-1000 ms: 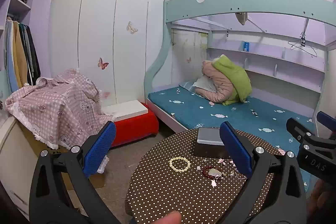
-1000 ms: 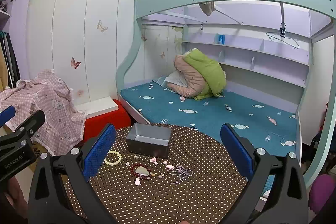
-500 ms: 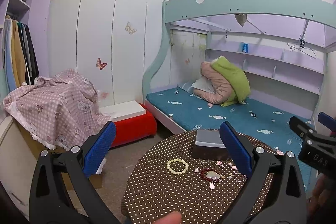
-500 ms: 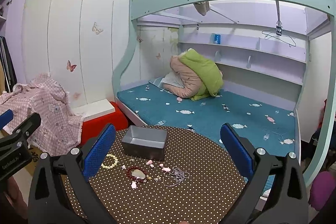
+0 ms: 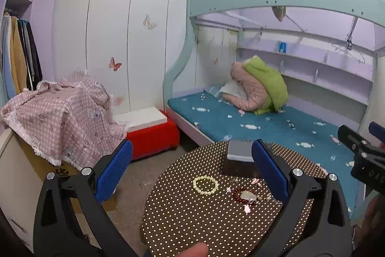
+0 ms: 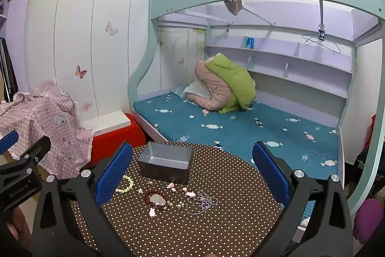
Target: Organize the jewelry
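A round brown dotted table (image 6: 216,228) holds a grey metal box (image 6: 165,165), open on top. In front of it lie a cream bead bracelet (image 6: 125,186), a dark red bead bracelet (image 6: 155,199) around a pale shell piece, a silver chain (image 6: 202,201) and several small pink charms. The left wrist view shows the box (image 5: 238,157), the cream bracelet (image 5: 205,184) and the red bracelet (image 5: 244,195). My left gripper (image 5: 190,175) is open and empty above the table's left side. My right gripper (image 6: 192,175) is open and empty above the jewelry.
A teal bunk bed (image 6: 240,127) with a pink and green bundle stands behind the table. A red box (image 5: 151,139) with a white top and a pink checked cloth (image 5: 60,117) over furniture stand at the left. Bare floor lies left of the table.
Both views have drifted a little; the table and jewelry sit slightly lower and nearer in the right wrist view. Both grippers stay open and nothing on the table has moved.
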`<state>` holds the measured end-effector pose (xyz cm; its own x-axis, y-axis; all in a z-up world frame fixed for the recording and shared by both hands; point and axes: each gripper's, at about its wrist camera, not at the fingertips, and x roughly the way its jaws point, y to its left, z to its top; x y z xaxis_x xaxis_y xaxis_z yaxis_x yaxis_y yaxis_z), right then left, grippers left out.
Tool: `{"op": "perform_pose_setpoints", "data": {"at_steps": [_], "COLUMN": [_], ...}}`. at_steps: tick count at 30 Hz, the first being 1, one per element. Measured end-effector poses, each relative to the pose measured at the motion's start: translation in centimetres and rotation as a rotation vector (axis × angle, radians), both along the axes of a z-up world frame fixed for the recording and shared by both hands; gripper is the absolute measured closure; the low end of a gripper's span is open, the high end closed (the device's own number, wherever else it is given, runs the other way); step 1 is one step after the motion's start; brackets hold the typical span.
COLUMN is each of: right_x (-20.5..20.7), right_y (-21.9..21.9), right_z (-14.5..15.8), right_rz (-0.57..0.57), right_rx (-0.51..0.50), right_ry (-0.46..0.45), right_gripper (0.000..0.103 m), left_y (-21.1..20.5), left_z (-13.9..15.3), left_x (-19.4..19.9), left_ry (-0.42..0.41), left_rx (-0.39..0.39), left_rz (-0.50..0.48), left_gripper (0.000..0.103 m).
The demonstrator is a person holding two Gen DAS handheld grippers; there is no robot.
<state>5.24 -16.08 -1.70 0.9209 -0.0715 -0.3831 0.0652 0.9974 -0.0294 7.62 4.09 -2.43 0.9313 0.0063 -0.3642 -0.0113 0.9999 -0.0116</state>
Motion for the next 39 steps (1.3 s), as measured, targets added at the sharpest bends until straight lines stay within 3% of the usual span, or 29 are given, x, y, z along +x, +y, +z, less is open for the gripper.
{"op": "perform_pose_setpoints", "data": {"at_steps": [6, 14, 22, 32, 35, 37, 39], "right_x": [2.3, 6.5, 9.9, 12.4, 12.7, 13.0, 13.5], "right_y": [-0.4, -2.0, -3.6, -6.3, -6.9, -7.3, -7.5], "right_z": [-2.2, -7.7, -12.3, -17.3, -18.3, -19.0, -19.5], "right_rz": [-0.011, -0.031, -0.043, -0.045, -0.032, -0.020, -0.010], "right_rx": [-0.006, -0.007, 0.003, 0.032, 0.054, 0.066, 0.064], "right_ry": [0.069, 0.232, 0.365, 0.502, 0.526, 0.539, 0.546], "right_gripper": [0.007, 0.007, 0.007, 0.007, 0.007, 0.007, 0.007], "left_y": [0.5, 1.0, 1.1, 0.7, 0.6, -0.2, -0.9], "left_z": [-3.7, -11.9, -19.1, -23.5, -23.4, -23.2, -23.0], "left_x": [3.3, 10.6, 16.8, 20.1, 20.1, 19.9, 19.8], "left_ry": [0.094, 0.290, 0.452, 0.565, 0.558, 0.551, 0.551], "left_rx": [0.025, 0.075, 0.094, 0.059, 0.010, 0.021, 0.028], "left_rz": [0.020, 0.080, 0.072, 0.050, 0.024, -0.009, -0.038], "left_gripper": [0.005, 0.005, 0.005, 0.008, 0.027, 0.054, 0.073]}}
